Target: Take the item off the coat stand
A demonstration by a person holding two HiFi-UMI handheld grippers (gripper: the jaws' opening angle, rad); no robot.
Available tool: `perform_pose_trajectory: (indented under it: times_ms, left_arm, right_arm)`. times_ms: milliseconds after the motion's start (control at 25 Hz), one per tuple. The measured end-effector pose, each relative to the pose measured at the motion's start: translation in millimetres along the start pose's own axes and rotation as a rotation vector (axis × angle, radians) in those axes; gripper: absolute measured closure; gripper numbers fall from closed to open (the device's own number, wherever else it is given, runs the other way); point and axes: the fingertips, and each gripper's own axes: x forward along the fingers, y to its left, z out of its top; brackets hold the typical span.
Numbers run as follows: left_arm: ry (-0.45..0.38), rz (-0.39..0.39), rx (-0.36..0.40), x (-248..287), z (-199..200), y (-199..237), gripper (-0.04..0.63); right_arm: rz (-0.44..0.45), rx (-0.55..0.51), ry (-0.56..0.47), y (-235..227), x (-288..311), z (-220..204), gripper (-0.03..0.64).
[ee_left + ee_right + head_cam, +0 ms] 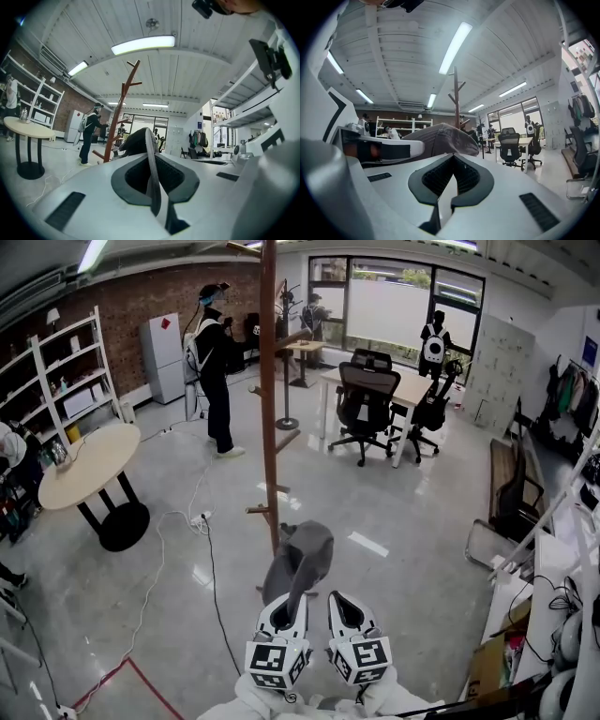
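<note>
Marker cubes first, right under my chin: 2 grippers side by side, both pointing level and away from me toward the stand (270, 409).

Left gripper (296, 596) is closed down to a sliver on the cap (305, 549), pinching only 1 thin grey edge of it. The left gripper view shows that strip running straight between the pads, with the dark body of the cap bulging beyond the tips. Right gripper (343, 598) has its jaws together with nothing between them (the cap just shows off to its left, untouched).

As I judge it, the cap is off the pegs and hangs in front of my left jaws, low and near the foot of the pole; the head view overlaps the 2, so I cannot tell how much room is between them.

What worries me is the hold. So little cloth is in the jaws, and the rest hangs forward of them, that a quick swing or a roll of my wrist could drag the edge out and drop it. The low pegs (259, 510) are near too, so moving it forward or up could snag it.

My wrists are tucked close to my body, white sleeves (253, 699) just showing.
</note>
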Motion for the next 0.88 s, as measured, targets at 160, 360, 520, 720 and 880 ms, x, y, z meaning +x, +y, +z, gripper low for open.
perform_pose_trajectory:
  times_ms: [160,360,520,720,880]
  left_arm:
    - [-0.014,0.019,0.009,3.3,5.7,3.0,0.578]
    - [-0.026,0.032,0.022,7.4,9.7,2.2,0.578]
    - [-0.019,0.032,0.023,9.3,8.8,1.6,0.578]
    - [-0.019,0.034,0.025,8.7,8.7,2.7,0.578]
    - [-0.018,0.031,0.027,9.9,7.0,1.7,0.578]
  right_arm:
    - [0.012,-0.011,-0.016,-1.1,-0.1,5.3,0.607]
    - [0.017,-0.012,-0.014,-5.3,-1.1,3.7,0.607]
    - [0.021,-0.008,-0.017,-5.1,1.1,5.1,0.607]
    - [0.028,-0.006,-0.02,-2.0,4.3,5.3,0.607]
    - [0.028,-0.002,-0.015,-3.2,5.2,1.9,0.607]
